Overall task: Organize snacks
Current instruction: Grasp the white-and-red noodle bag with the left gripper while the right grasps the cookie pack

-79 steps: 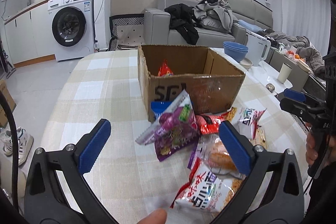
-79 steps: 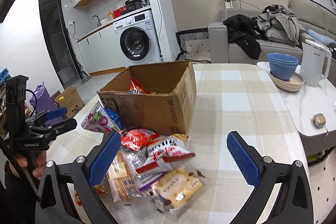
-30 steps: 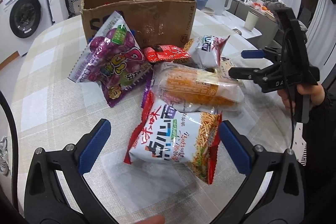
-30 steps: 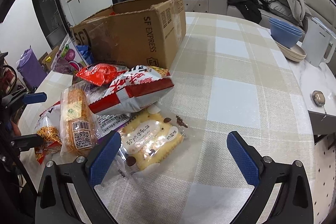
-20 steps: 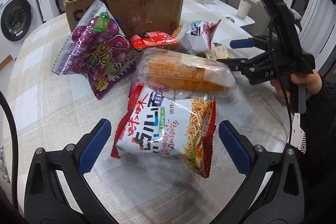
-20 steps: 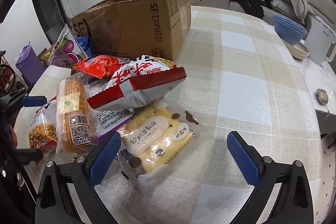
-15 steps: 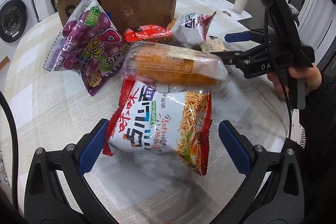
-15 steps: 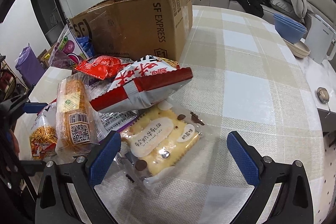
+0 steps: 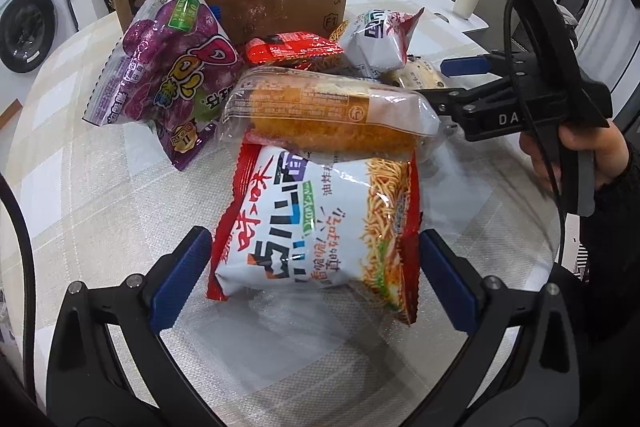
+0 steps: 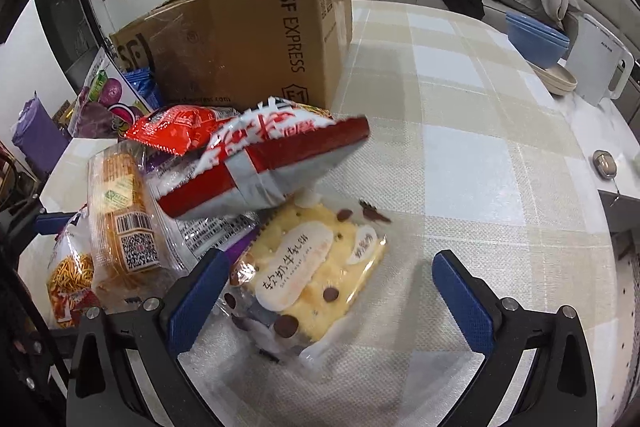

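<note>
Both claws have closed in on the table's pile: the left claw (image 9: 314, 277) gapes around the noodle bag (image 9: 320, 227), the right claw (image 10: 330, 293) around the biscuit pack (image 10: 310, 277); bread pack (image 9: 328, 115) overlaps behind.

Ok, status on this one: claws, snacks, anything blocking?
Left claw open, straddling noodle packet. Right claw open over yellow biscuit pack. Orange roll overlaps noodle packet's far edge. Box behind pile.
</note>
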Available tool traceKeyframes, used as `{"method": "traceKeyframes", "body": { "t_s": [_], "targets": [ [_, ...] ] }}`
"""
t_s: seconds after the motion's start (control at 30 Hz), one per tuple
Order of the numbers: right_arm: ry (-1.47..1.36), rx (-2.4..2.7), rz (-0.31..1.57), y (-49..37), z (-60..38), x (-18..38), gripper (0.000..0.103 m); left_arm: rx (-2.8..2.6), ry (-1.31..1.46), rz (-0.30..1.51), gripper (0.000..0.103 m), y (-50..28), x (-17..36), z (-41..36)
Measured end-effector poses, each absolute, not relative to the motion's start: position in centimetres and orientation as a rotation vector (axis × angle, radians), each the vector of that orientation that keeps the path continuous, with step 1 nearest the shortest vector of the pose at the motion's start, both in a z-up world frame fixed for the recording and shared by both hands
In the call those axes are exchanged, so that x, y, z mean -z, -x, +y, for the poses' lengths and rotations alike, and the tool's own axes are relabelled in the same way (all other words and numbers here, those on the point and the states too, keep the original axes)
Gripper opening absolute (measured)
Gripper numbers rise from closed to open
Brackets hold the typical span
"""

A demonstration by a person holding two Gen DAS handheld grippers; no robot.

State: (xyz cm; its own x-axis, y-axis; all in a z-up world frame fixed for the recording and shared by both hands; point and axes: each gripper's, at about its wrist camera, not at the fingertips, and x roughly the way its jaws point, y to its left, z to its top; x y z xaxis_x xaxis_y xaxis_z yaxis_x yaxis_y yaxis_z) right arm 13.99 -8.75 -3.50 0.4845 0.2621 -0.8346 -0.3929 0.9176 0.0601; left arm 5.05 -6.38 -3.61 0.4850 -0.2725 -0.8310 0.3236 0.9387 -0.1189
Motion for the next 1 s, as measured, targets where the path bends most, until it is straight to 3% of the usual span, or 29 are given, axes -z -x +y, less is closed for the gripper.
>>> {"method": "traceKeyframes", "body": {
  "t_s": [0.63,1.0],
  "targets": [
    [0.187,-0.371,0.963,-13.6,-9.9,3.9,0.102,0.366,-0.046,1.013,0.102,-5.2,3.9,-6.1],
    [0.191,-0.369,0.937,-13.0,-9.8,3.4,0.081,0.372,-0.013,1.025,0.098,-5.4,4.2,-6.0]
  ]
}}
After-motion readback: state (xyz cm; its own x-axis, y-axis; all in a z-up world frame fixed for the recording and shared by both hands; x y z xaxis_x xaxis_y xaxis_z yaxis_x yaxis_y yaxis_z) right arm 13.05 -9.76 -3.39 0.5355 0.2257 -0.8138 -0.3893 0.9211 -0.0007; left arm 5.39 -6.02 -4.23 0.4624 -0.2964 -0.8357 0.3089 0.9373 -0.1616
